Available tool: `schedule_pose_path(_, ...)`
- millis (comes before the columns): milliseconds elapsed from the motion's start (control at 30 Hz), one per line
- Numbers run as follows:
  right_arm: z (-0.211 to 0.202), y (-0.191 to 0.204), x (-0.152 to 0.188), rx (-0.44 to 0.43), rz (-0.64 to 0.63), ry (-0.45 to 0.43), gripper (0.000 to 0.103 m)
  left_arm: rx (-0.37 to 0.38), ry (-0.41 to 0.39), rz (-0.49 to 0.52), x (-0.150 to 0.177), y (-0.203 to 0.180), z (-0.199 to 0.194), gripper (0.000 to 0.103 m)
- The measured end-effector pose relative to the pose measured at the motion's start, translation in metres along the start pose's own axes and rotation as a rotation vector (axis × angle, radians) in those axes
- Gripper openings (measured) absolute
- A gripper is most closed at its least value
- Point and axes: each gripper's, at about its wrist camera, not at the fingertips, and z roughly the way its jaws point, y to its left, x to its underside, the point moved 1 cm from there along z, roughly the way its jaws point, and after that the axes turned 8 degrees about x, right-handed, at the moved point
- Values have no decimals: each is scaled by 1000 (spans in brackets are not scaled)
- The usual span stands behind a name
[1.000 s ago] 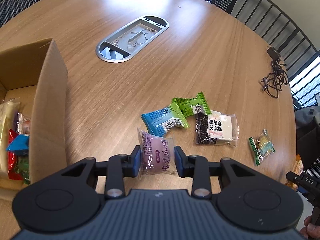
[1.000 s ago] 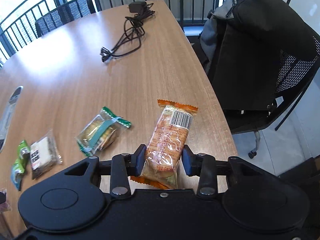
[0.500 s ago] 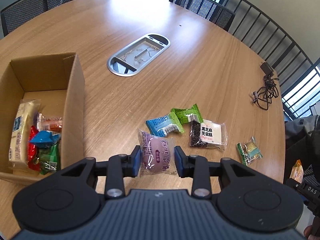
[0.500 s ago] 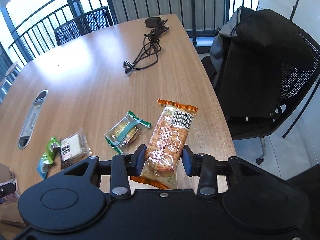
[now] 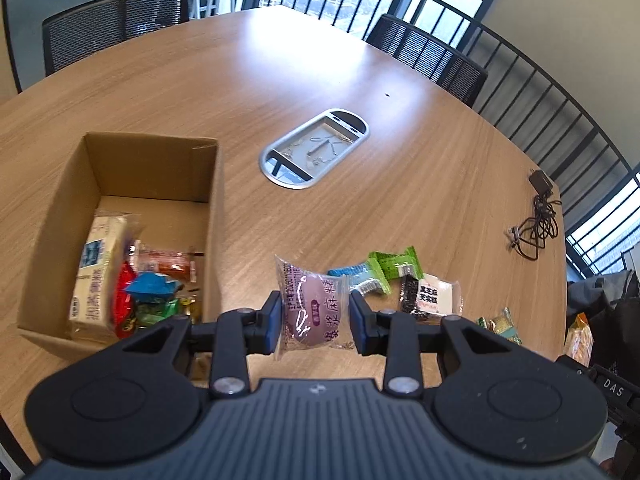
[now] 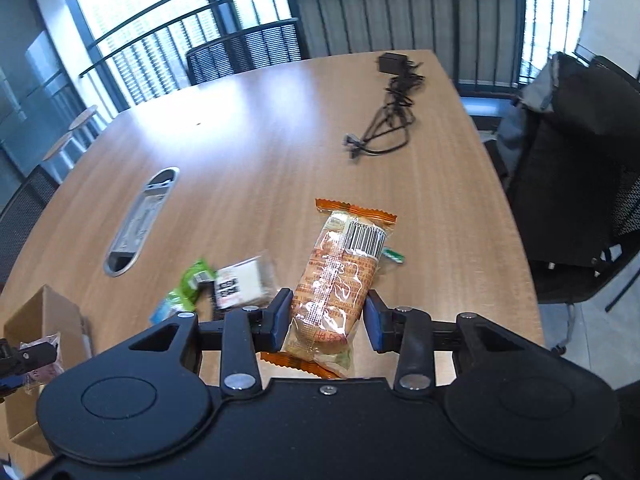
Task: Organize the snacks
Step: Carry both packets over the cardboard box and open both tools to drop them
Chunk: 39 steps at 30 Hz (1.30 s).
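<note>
My left gripper [image 5: 314, 322] is shut on a purple snack packet [image 5: 313, 307], held in the air just right of the open cardboard box [image 5: 214, 216]. The box holds several packets [image 5: 132, 280]. My right gripper [image 6: 326, 320] is shut on a long orange-edged cake packet [image 6: 340, 276], held above the table. On the table lie a green packet [image 5: 394, 266], a blue packet [image 5: 354, 276], a black-and-white sesame packet [image 5: 430, 298] and a small green-gold packet [image 5: 500, 326]. In the right wrist view the box [image 6: 44, 312] shows at the lower left, with the loose packets [image 6: 224, 284] ahead.
A metal cable hatch [image 5: 316, 147] is set in the middle of the wooden table [image 5: 280, 80]. A black charger with its cable [image 5: 536, 216] lies at the far right. Mesh chairs [image 5: 116, 28] ring the table; a chair with a dark jacket [image 6: 572, 184] stands at the right edge.
Both grippers have risen and drawn back with their packets still gripped. The left view now takes in the whole box; the right view has swung left and now takes in the box and hatch.
</note>
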Motion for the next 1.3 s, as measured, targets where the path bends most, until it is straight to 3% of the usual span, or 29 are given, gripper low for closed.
schedule_pose_path(800,-6,147,6,-279,-215,14,38,-217,-169,-243,-18,135,-85,34)
schedule_pose_path(1300,-20,215,-1,-420,-310,30,38,-213,-210,-278,-51,162,-84,34)
